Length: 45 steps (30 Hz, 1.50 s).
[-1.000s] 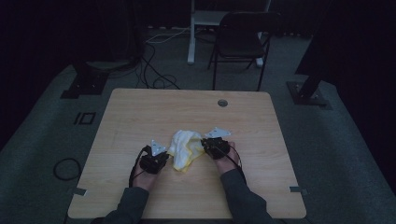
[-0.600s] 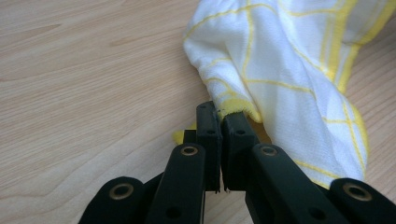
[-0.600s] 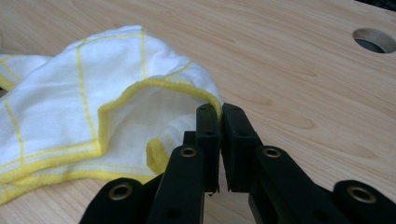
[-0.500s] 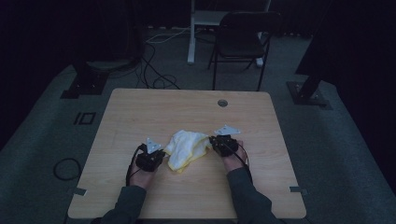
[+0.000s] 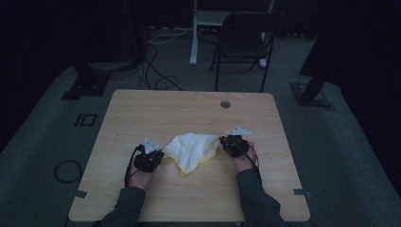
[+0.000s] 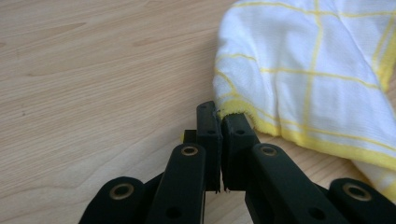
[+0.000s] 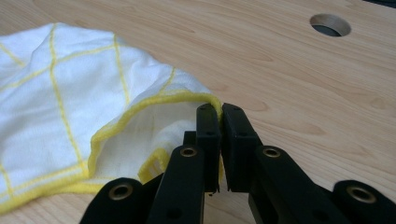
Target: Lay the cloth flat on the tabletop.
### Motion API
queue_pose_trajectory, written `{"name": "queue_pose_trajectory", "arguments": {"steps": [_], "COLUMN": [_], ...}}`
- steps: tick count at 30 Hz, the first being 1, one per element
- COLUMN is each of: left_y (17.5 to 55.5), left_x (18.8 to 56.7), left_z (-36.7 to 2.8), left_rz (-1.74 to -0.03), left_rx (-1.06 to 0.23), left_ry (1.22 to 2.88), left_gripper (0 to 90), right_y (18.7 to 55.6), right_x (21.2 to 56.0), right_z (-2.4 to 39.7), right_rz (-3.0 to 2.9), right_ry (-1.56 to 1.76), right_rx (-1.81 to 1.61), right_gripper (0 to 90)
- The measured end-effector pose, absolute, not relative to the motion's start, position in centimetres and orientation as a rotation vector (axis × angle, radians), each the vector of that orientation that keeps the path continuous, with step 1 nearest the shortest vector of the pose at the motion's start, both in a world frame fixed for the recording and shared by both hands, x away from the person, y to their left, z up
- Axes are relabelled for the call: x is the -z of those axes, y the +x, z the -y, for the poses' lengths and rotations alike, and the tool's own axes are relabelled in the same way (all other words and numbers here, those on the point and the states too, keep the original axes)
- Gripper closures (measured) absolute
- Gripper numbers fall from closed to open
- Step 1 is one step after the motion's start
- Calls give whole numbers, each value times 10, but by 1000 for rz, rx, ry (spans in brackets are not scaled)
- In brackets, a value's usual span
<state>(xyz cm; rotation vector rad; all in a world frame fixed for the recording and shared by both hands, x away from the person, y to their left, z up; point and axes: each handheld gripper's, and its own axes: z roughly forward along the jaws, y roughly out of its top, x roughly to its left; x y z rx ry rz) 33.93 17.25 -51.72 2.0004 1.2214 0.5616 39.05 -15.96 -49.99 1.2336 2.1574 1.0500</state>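
A white cloth with yellow grid lines and a yellow hem [image 5: 195, 150] lies stretched on the wooden table [image 5: 189, 111] between my two hands. My left gripper [image 5: 160, 154] is shut on the cloth's left corner; in the left gripper view the hem of the cloth [image 6: 303, 88] is pinched between the closed jaws of the left gripper [image 6: 219, 116]. My right gripper [image 5: 223, 143] is shut on the cloth's right corner; in the right gripper view the cloth [image 7: 70, 98] has its yellow edge clamped at the tips of the right gripper [image 7: 220, 112]. A loose fold hangs toward the front of the table.
A round cable hole [image 5: 225, 104] sits near the table's far edge, also seen in the right gripper view as the hole [image 7: 330, 24]. Behind the table stand a dark chair [image 5: 246, 40] and a white desk leg [image 5: 194, 38]. Cables lie on the floor.
Both hands have drawn apart, the right one more, moving right and slightly away. The cloth, bunched a second ago, is now pulled out wider between the grippers.
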Motion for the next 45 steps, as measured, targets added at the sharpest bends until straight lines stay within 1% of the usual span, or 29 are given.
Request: {"name": "queue_pose_trajectory", "arguments": {"steps": [23, 33, 34, 35, 37, 39, 42, 45], "left_y": [346, 356, 357, 359, 359, 358, 355, 352], "left_x": [512, 516, 517, 518, 518, 517, 515, 514], "left_z": [-192, -192, -193, -193, -196, -198, -198, -197], "left_rz": [-1269, -1281, -1285, -1291, -1302, -1304, -1297, -1294], "left_rx": [-564, -576, -577, -581, -581, -581, -586, -589], "left_ry": [1950, 1964, 1966, 1964, 1957, 1947, 1943, 1937], "left_gripper": [888, 880, 873, 847, 770, 735, 711, 708], "right_y": [399, 402, 403, 403, 402, 399, 394, 387], "right_x": [502, 505, 505, 505, 504, 502, 496, 490], "right_z": [186, 181, 180, 179, 178, 178, 178, 175], "right_rz": [-2123, -2151, -2162, -2169, -2171, -2166, -2162, -2172], "right_ry": [1283, 1273, 1265, 1259, 1251, 1241, 1216, 1181], "right_rx": [-1025, -983, -975, -969, -962, -964, -971, -1001], "right_gripper": [870, 862, 843, 801, 713, 670, 634, 630]}}
